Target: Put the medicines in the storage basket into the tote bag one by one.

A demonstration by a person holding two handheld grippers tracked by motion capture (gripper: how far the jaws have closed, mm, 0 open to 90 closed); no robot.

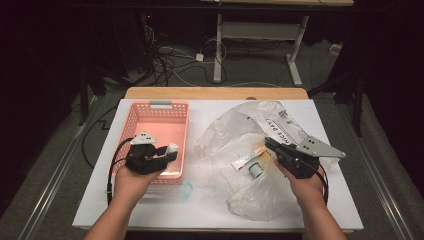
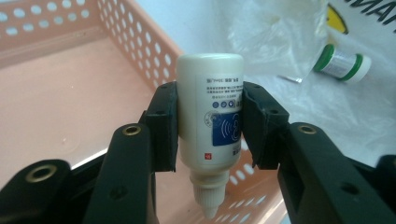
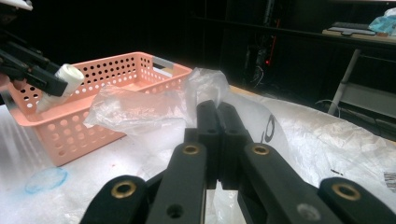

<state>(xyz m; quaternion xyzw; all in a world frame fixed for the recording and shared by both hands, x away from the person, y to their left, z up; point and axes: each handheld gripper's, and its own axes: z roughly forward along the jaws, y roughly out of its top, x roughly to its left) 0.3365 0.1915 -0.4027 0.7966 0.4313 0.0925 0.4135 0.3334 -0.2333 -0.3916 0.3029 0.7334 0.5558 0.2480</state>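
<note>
Over the pink basket (image 1: 150, 112), near its right wall, the left gripper (image 2: 210, 126) clamps a small white bottle (image 2: 211, 116) at its middle, nozzle toward the camera. If released too early, I judge it may hit the wall and fall on the table. The right gripper (image 3: 217, 140) is fully closed, pinching the plastic bag (image 3: 140, 109).

We're gripping a small white bottle (image 2: 211, 121) w/ the left gripper (image 2: 210, 126), pads pressing on both its sides, nozzle pointing back toward us (blue label facing the camera). It's hanging over the right wall of the pink basket (image 2: 70, 102). Beyond it, a green-capped vial (image 2: 342, 62) is lying on the clear plastic bag (image 2: 289, 42).
</note>
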